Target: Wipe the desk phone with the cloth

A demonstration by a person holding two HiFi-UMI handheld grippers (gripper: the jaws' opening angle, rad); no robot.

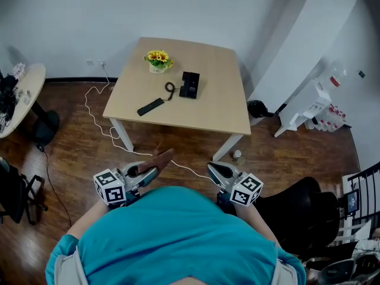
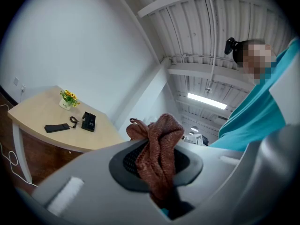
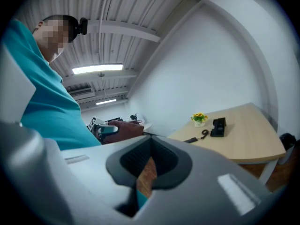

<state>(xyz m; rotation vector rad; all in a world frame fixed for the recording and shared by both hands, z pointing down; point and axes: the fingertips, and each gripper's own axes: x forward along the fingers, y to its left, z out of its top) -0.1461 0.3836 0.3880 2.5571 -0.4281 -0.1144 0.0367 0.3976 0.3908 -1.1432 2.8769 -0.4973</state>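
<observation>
**Wooden floor lies between us and the phone**

Wooden floor separates us from the pale table (image 1: 202,114), which stands well apart from both grippers, so no wiping is under way yet. On the tabletop the desk phone (image 1: 190,85) sits about the middle, a little toward the right edge. Its handset (image 1: 150,107) lies off the base, toward the near left corner, joined to it by a curly cord (image 1: 170,89). A small pot of yellow flowers (image 1: 158,61) stands near the far edge, toward the left corner.

Our left gripper (image 1: 147,174) is clamped on the reddish-brown cloth (image 2: 157,146): a bunched fold is pinched between the jaws and the loose end spills past the tips. Our right gripper (image 1: 215,171) has its jaws together with nothing in them.

We judge the cloth soft, light and limp. It will drape and drag rather than push, so a hold close to the wad, as now, suits it. The phone looks like light, hard plastic that could skid under a wipe. We would steady the base by its sides with the free gripper and mind the cord, which could tug the handset.
</observation>
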